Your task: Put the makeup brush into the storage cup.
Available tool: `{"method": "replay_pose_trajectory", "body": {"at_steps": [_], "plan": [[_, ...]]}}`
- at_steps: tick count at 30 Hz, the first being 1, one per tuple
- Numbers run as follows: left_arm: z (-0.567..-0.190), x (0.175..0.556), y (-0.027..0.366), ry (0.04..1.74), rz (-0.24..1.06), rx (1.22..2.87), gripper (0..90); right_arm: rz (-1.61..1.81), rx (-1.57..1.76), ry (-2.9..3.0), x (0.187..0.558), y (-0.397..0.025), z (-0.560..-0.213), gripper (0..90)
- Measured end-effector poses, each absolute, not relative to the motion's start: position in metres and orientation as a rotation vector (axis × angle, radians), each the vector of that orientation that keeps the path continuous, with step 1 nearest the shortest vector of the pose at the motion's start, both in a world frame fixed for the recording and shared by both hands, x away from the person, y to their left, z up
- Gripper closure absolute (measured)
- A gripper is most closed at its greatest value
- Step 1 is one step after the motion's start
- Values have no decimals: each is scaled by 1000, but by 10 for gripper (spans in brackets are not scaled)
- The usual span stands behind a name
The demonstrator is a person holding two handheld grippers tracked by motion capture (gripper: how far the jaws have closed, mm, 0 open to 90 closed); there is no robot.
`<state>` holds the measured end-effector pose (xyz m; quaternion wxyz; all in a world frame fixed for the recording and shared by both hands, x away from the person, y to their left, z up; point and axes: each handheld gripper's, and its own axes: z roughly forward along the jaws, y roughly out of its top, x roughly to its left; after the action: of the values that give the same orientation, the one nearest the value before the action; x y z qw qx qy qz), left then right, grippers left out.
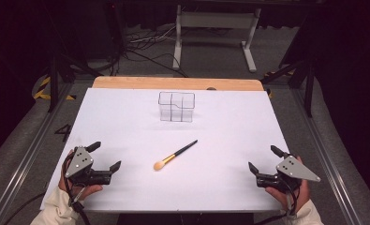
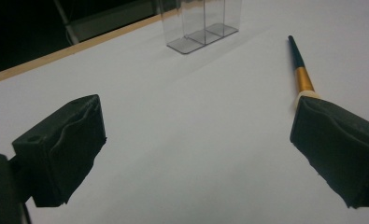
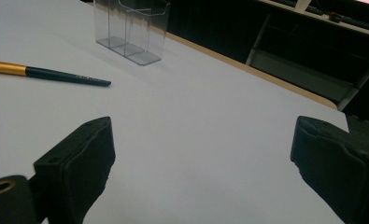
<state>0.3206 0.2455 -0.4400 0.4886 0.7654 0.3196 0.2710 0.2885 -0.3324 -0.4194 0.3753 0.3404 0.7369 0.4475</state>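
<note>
A makeup brush [image 1: 175,154] lies flat on the white surface [image 1: 229,136], between the two claws and a little ahead of them. It has a pale peach bristle head, a gold ferrule and a slim dark green-black handle; faint print runs along the handle in the right gripper view, too small to read. The left claw [image 1: 104,156] rests near the surface's front corner, jaws wide apart and empty, the brush head just off its right jaw. The right claw [image 1: 263,159] sits likewise, jaws spread and empty. A clear acrylic organizer [image 1: 176,106] with divided compartments stands upright well ahead of both claws.
</note>
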Motion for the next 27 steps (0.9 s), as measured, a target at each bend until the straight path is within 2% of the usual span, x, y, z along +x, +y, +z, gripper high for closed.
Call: {"method": "replay_pose_trajectory", "body": {"at_steps": [12,20,27], "plan": [[-437,320,241,787,646,1875,37,1115,871,1910,288,-329,-420,67],[-420,332,226,816,582,2048,55,1075,874,1953,291,-326,-426,70],[-402,346,195,791,505,2178,66,1049,881,1983,293,-325,-429,70]]}}
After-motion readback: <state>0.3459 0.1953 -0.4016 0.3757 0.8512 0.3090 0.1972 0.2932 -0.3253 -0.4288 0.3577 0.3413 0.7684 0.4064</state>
